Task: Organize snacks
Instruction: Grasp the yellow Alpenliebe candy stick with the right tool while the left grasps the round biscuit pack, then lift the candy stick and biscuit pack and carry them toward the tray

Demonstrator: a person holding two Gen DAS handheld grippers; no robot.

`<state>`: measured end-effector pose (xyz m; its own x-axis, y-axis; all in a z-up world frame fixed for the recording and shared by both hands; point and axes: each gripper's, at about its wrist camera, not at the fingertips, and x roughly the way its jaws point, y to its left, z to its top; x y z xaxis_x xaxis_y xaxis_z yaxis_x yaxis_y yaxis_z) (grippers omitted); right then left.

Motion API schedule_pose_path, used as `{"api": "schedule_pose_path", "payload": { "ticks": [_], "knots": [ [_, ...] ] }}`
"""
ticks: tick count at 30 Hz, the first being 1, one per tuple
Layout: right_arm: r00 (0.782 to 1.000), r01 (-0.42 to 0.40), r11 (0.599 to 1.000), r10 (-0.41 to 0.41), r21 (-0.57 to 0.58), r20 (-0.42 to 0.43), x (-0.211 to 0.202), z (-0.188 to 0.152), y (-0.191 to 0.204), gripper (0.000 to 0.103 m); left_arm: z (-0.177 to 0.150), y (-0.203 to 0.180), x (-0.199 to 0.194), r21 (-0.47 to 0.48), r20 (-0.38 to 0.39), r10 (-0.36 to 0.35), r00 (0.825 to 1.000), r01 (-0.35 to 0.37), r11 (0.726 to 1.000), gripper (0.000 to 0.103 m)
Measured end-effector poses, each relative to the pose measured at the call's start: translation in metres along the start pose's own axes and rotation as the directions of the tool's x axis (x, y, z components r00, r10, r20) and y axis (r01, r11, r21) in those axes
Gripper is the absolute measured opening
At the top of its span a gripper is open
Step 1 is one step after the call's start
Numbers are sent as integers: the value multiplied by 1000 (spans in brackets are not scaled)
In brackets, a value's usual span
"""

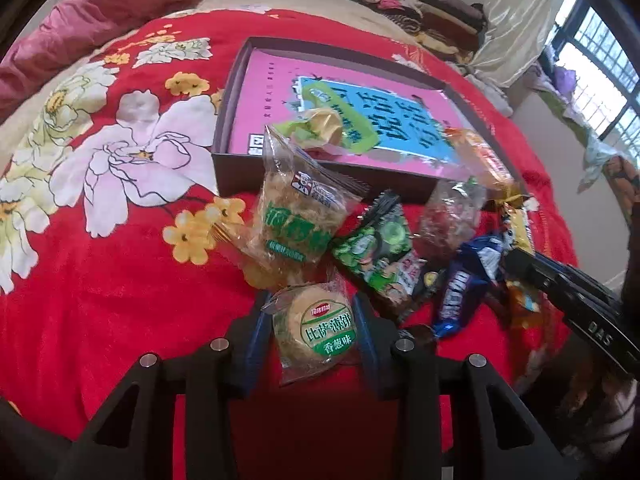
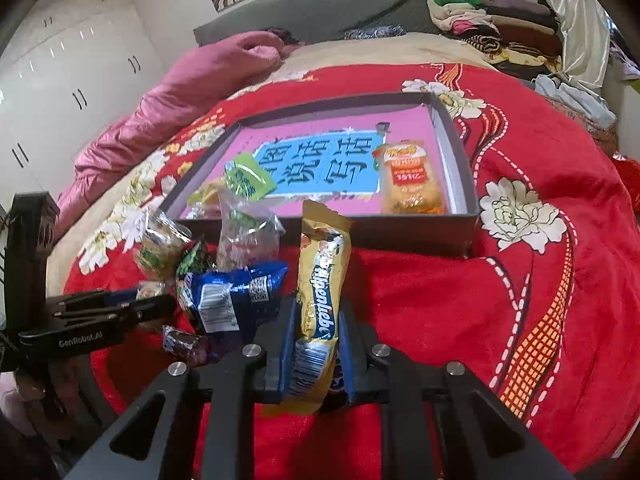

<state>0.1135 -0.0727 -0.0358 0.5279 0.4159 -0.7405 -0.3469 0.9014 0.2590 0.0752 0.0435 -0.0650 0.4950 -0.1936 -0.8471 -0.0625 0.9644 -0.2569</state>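
Note:
My left gripper (image 1: pixel 312 320) is shut on a round cracker packet with a green label (image 1: pixel 316 330), held just above the red blanket. My right gripper (image 2: pixel 318 322) is shut on a long yellow Alpenliebe candy packet (image 2: pixel 322 288) that stands upright between the pads. A shallow dark box with a pink and blue lining (image 1: pixel 240 80) (image 2: pixel 460 148) lies ahead on the bed. It holds a green-yellow packet (image 1: pixel 316 128) (image 2: pixel 246 180) and an orange cake packet (image 2: pixel 412 180). Loose snacks lie in front of the box: a floss cake packet (image 1: pixel 296 220), a green packet (image 1: pixel 376 252), a blue packet (image 1: pixel 460 292) (image 2: pixel 228 296).
A red flowered blanket (image 1: pixel 120 260) (image 2: pixel 540 280) covers the bed. A pink quilt (image 1: pixel 100 12) (image 2: pixel 180 100) lies at the far left. Folded clothes (image 1: pixel 432 12) (image 2: pixel 500 28) are stacked at the back right. The other gripper shows at each view's side (image 1: pixel 568 292) (image 2: pixel 100 312).

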Motion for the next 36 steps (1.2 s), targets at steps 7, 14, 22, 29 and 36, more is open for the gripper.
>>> {"api": "schedule_pose_path", "payload": {
  "ticks": [7,14,22,29,36],
  "knots": [
    [999,-16,999,15,51,31,-8,4,-11,16,-2,0,-17,-12,30,-17,999,18,1000,41],
    [998,-31,997,27,71,62,-17,6,-17,16,-2,-4,-36,-4,68,-35,997,35,999,41],
    [994,-45,995,35,94,107,-29,9,-23,16,1,-12,-56,31,130,-30,991,26,999,41],
    [985,-44,993,26,106,169,-46,14,-29,16,11,-14,-67,38,181,-26,983,20,999,41],
    [980,-35,992,11,118,201,-53,22,-33,16,26,-11,-72,31,220,-24,975,17,999,41]
  ]
}}
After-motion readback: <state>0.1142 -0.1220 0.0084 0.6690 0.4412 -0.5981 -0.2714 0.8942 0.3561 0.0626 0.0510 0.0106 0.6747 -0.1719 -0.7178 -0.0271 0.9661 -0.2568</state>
